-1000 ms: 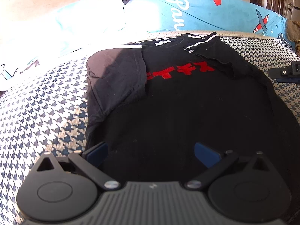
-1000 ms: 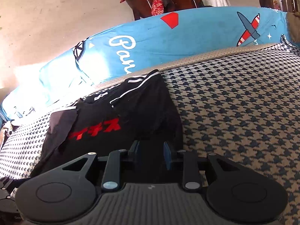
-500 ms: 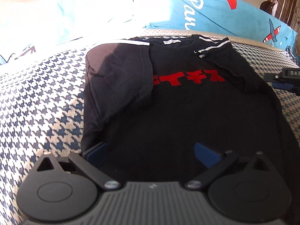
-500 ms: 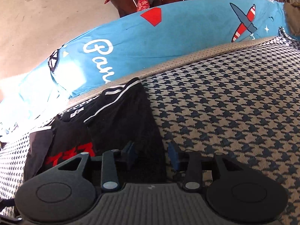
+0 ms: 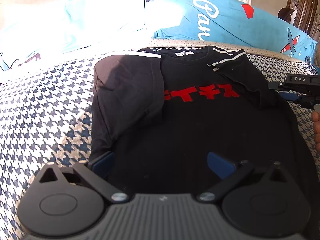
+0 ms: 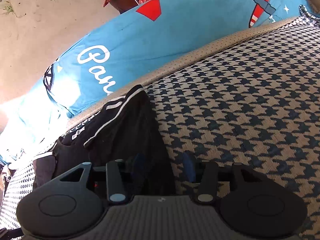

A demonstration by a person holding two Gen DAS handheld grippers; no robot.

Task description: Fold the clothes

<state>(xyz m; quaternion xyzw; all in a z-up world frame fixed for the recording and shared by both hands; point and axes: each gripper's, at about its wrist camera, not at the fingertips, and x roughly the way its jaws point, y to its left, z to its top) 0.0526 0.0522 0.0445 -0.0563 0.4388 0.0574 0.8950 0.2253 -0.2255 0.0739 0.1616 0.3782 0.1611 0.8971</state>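
One black T-shirt [image 5: 200, 124] lies flat on a houndstooth-patterned bed [image 5: 40, 108], collar toward a blue printed cushion [image 5: 230, 24] along the far edge. Both sleeves are folded in over the chest; the left one covers the start of the red lettering [image 5: 202, 95], so the print cannot be read whole. The shirt's lower hem is hidden behind the left gripper [image 5: 160, 163], whose blue fingers [image 5: 219, 165] stand wide apart over the dark cloth, holding nothing. In the left wrist view the right gripper [image 5: 298, 92] enters only partly at the right border, with a sliver of a hand [image 5: 316, 124] below it. In its own view the right gripper [image 6: 163, 167] sits at the shirt's right side edge: its fingers are parted, one over black fabric, the other over bare bed; whether cloth lies between them is hard to make out. Right of the shirt the bed is open right up to its beige border [image 6: 220, 46].
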